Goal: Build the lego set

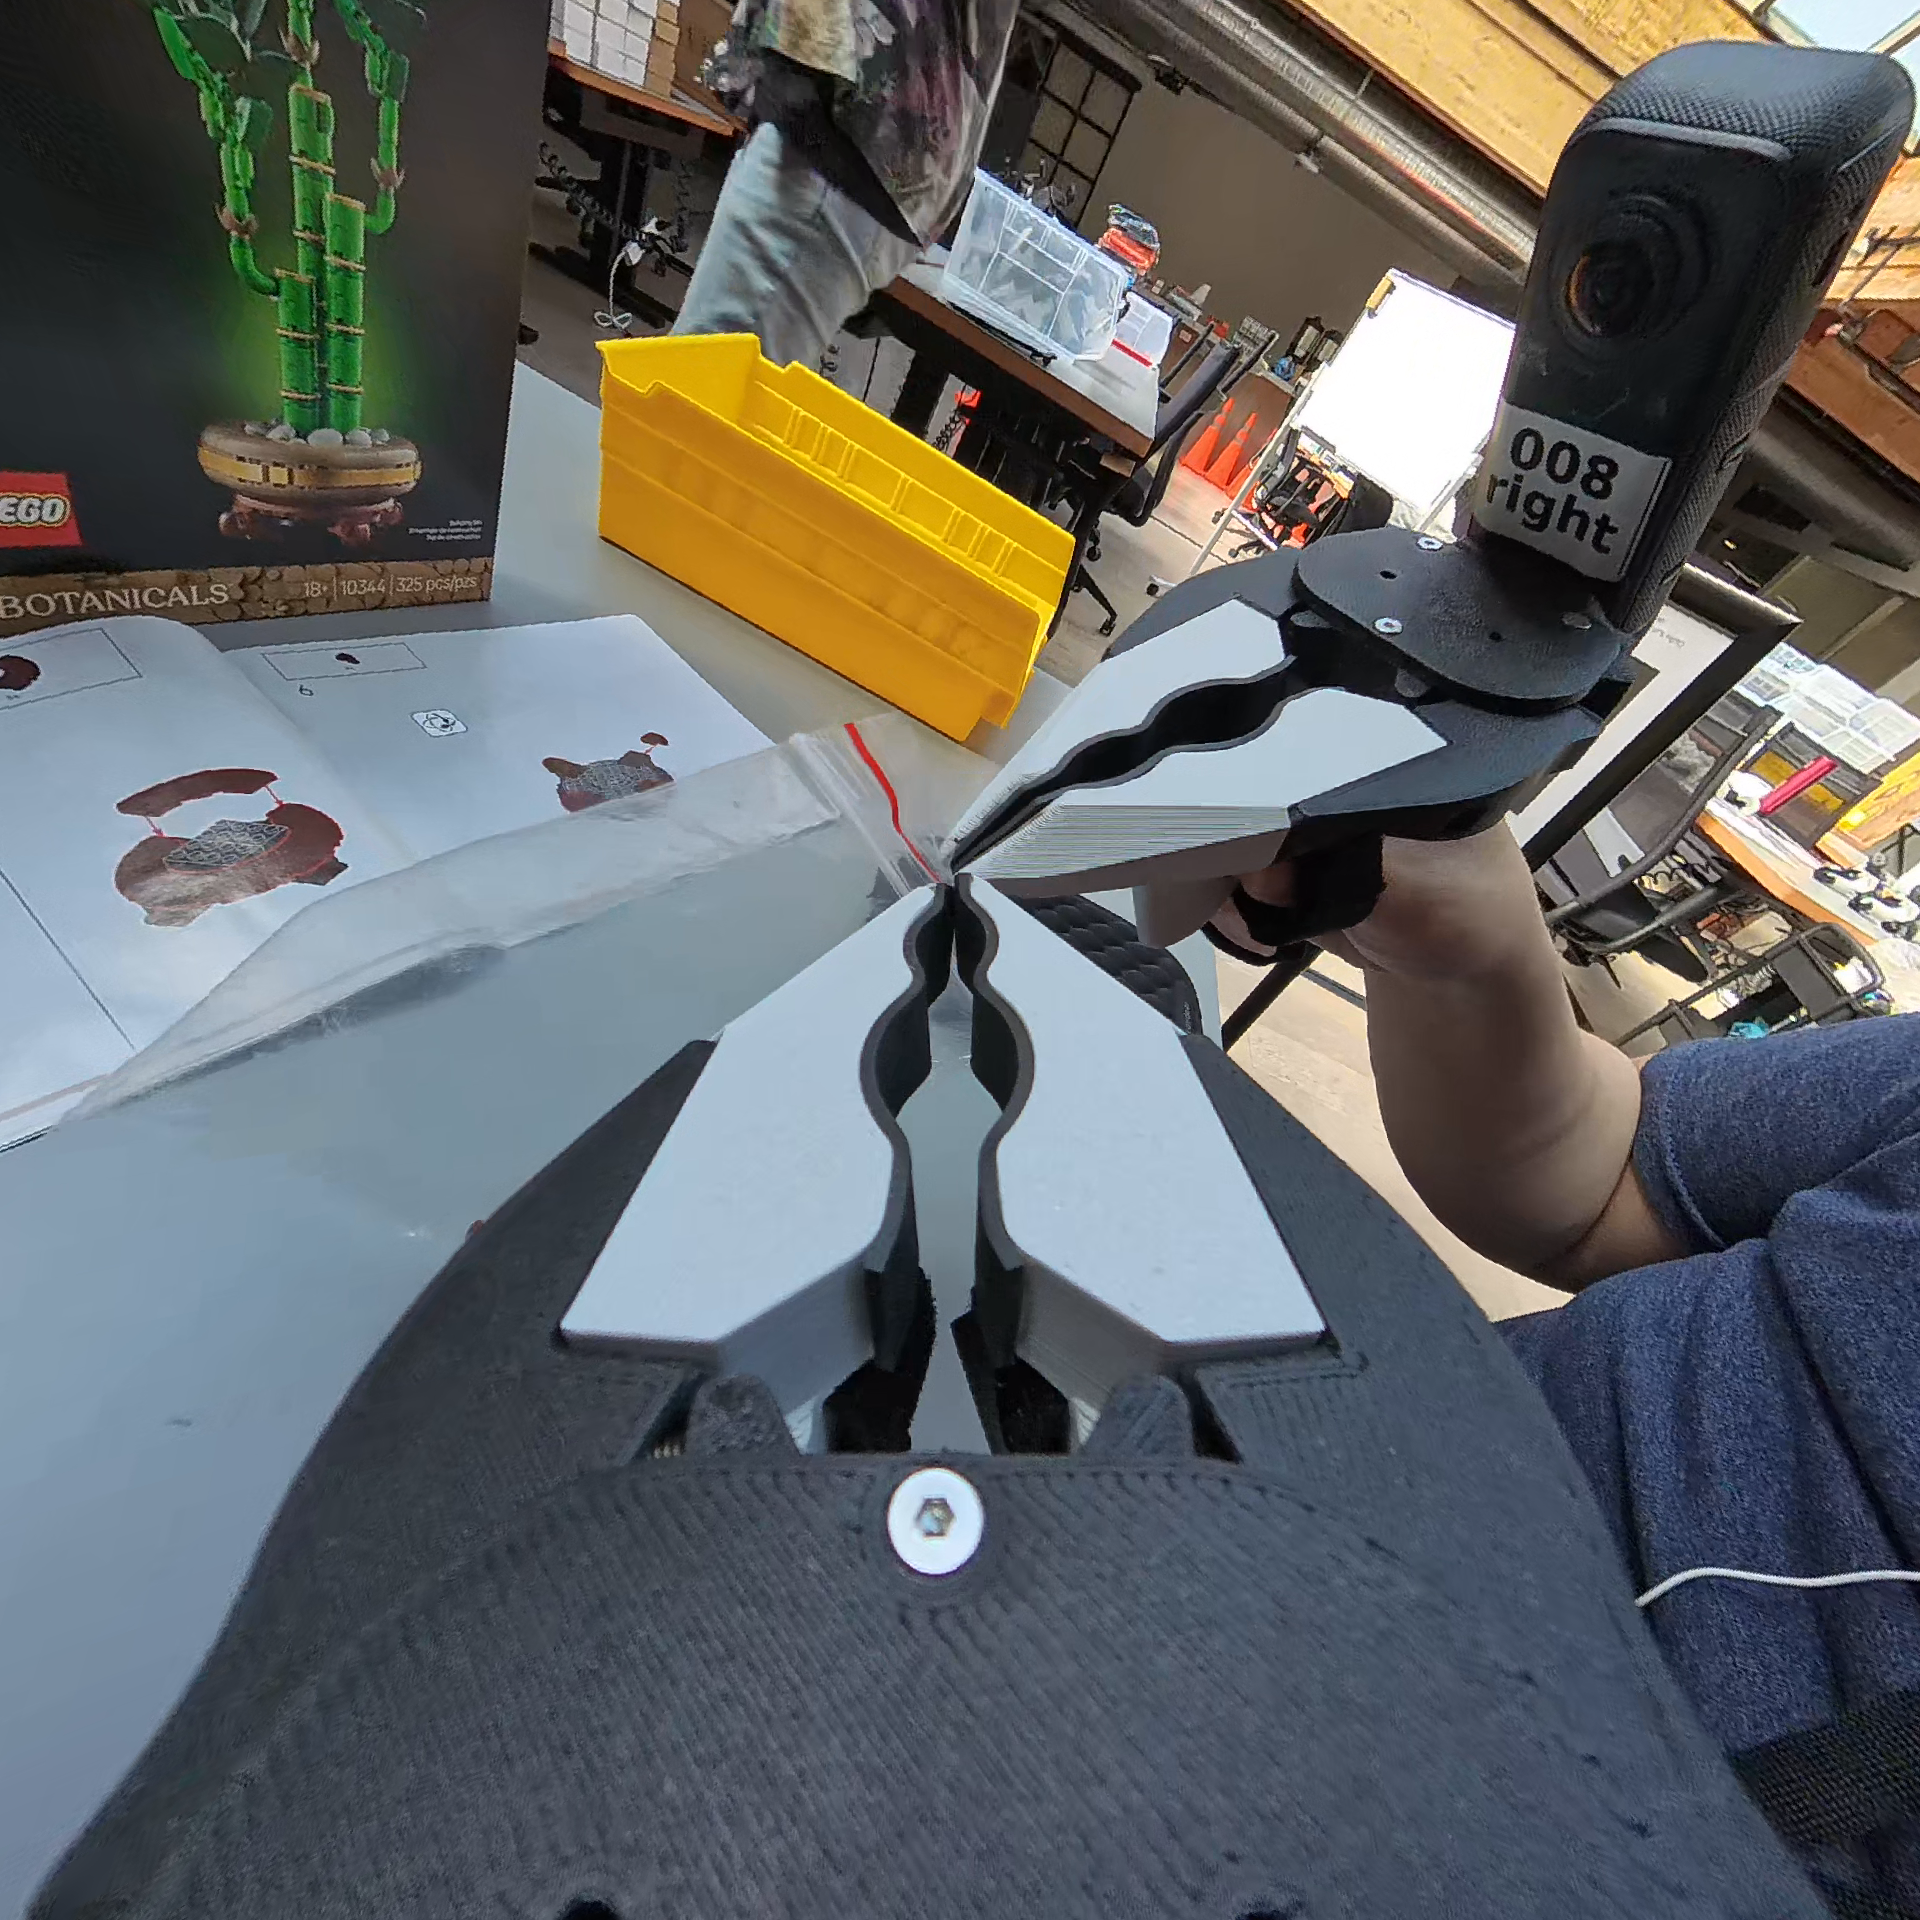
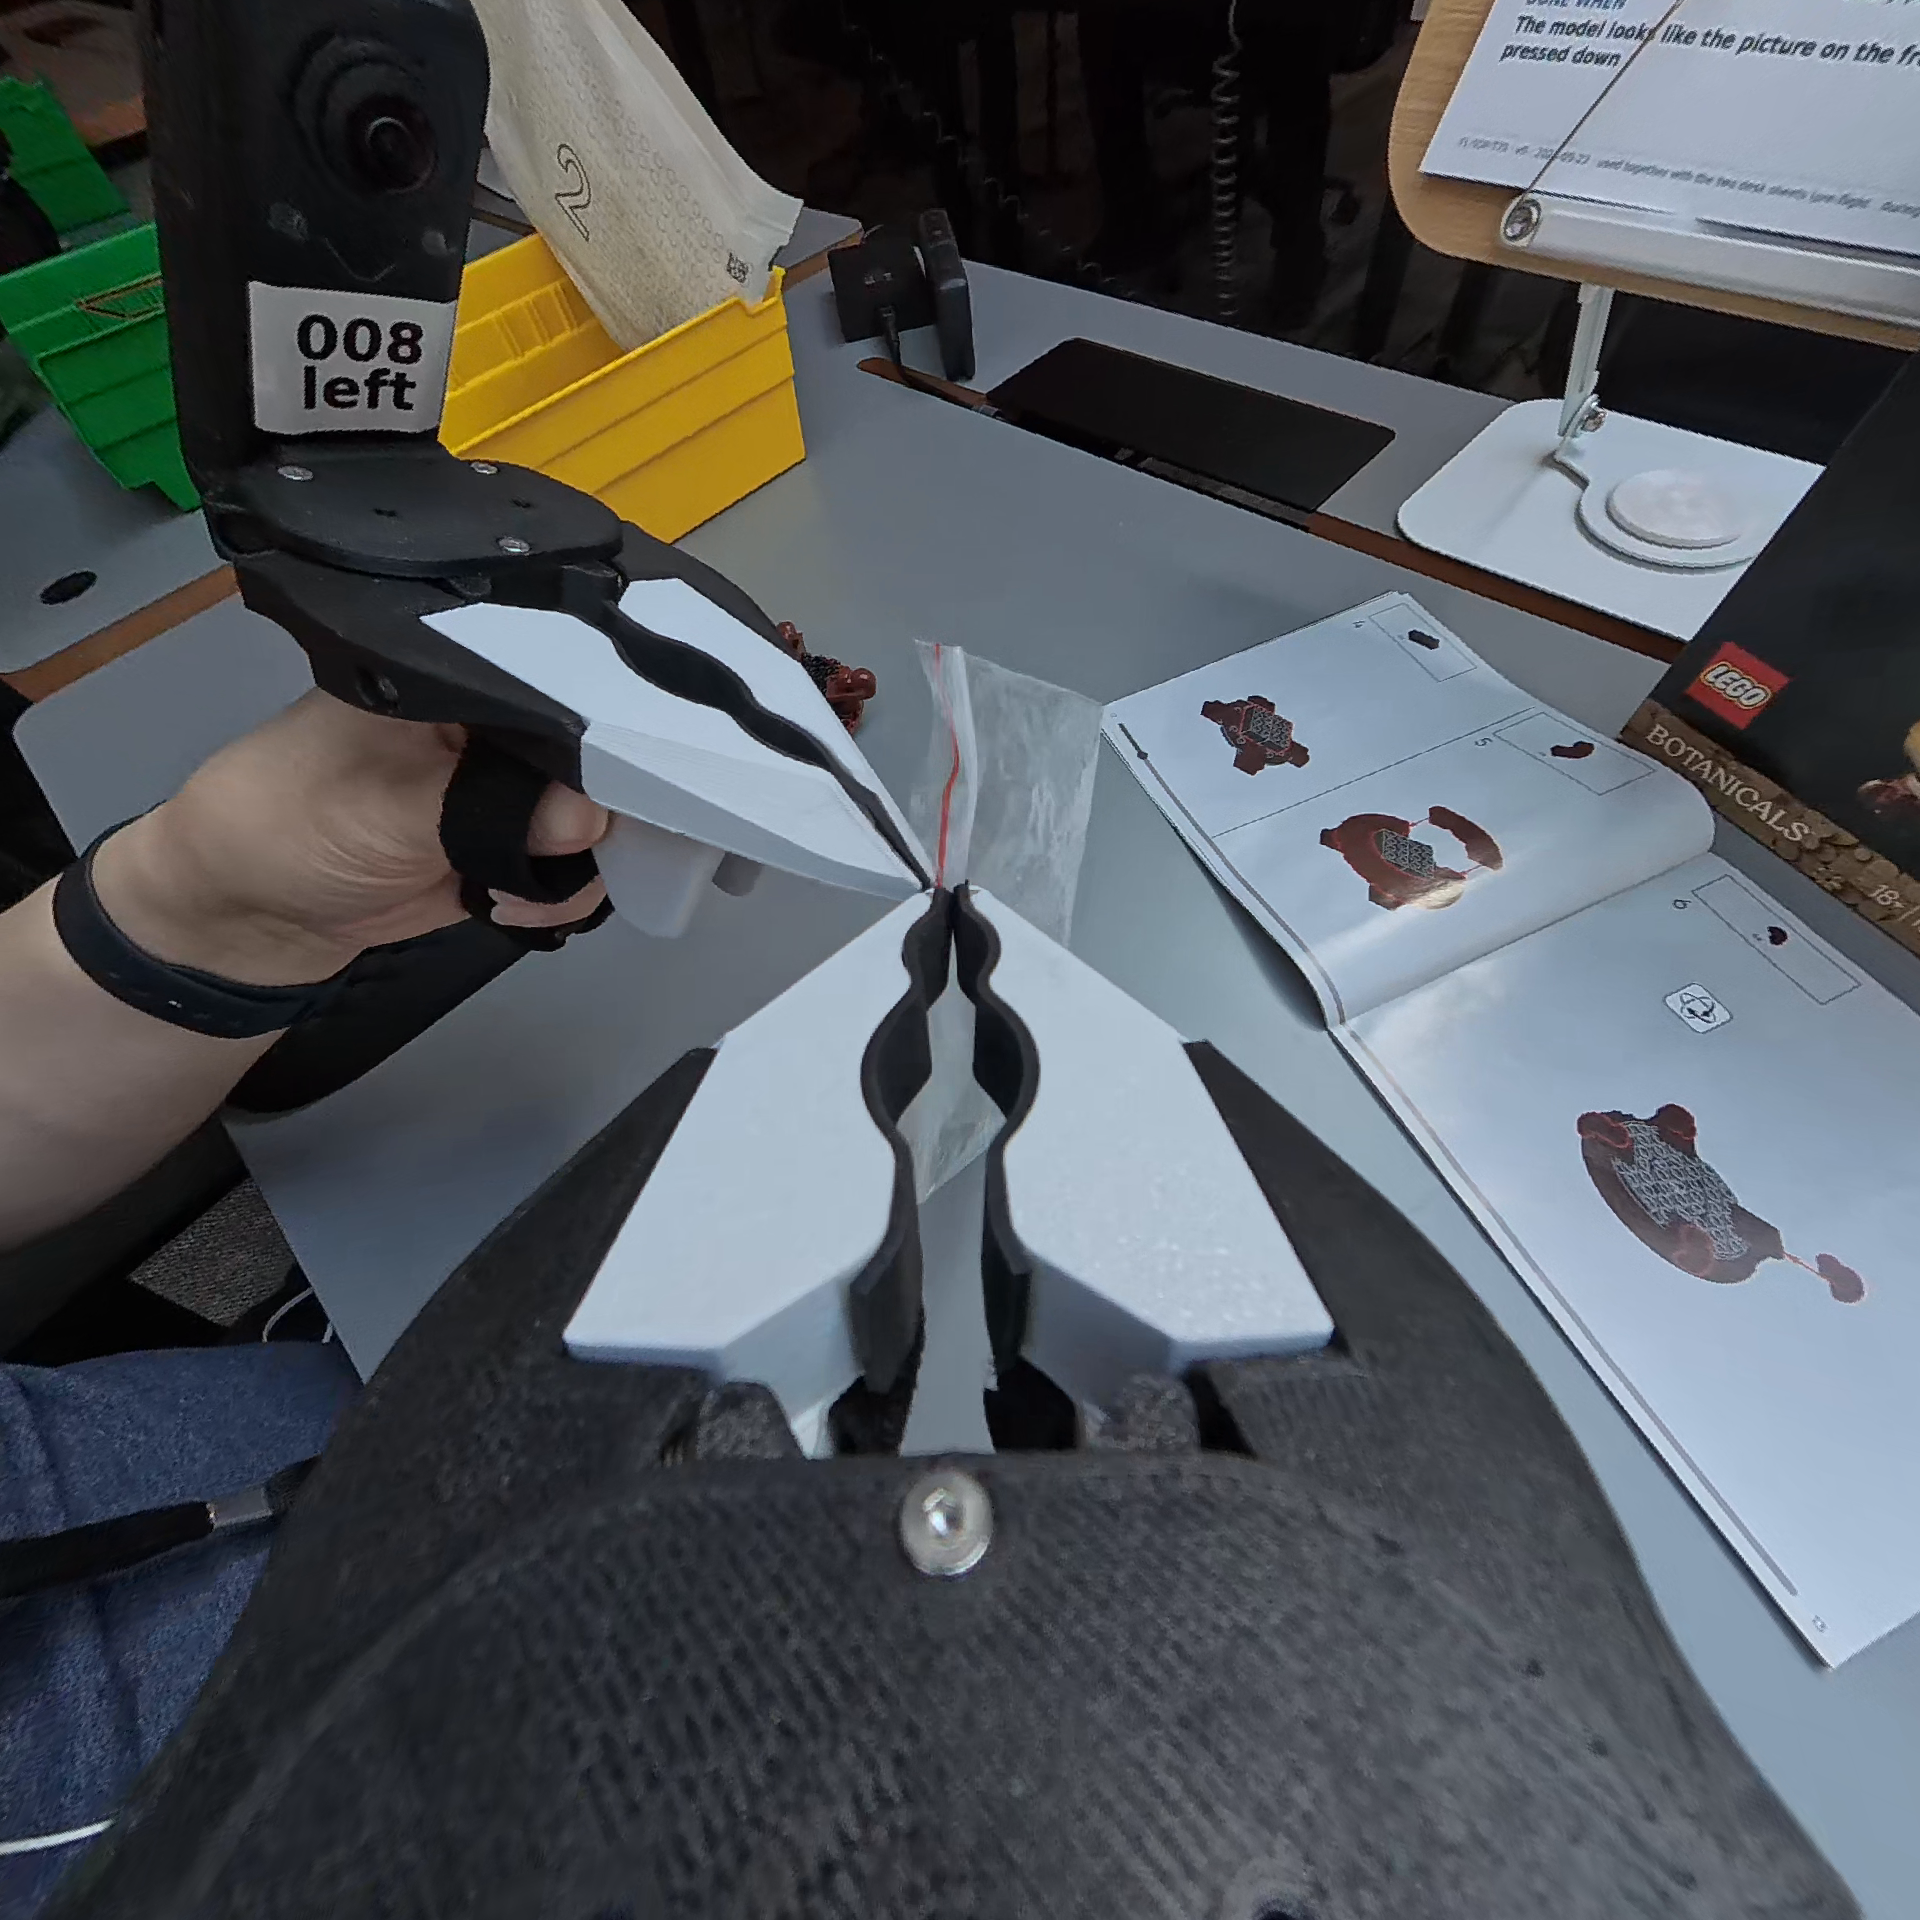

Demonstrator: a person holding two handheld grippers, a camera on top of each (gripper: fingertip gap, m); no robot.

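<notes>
A clear plastic zip bag [image 1: 520, 935] with a red strip along its mouth hangs above the grey table [image 1: 156, 1351]. My left gripper [image 1: 951, 899] is shut on one edge of the bag. My right gripper [image 1: 954, 857] comes in from the right, shut on the same corner, tip to tip with the left. In the right wrist view the bag [image 2: 1013, 769] stands up between my right gripper [image 2: 951, 899] and my left gripper [image 2: 925, 878]. I see no pieces in the bag. A small reddish-brown lego assembly [image 2: 844, 681] lies on the table behind the left gripper, partly hidden.
An open instruction booklet [image 2: 1558, 935] lies on the table, also in the left wrist view [image 1: 312, 748], with the lego box [image 1: 249, 291] behind. A yellow bin [image 2: 623, 384] holds a white numbered bag [image 2: 623, 156]. A green bin [image 2: 83, 343], a paper stand [image 2: 1590, 499] and a black pad [image 2: 1184, 416] are farther back. Only a small space, under 4 cm, lies between the two pairs of fingers.
</notes>
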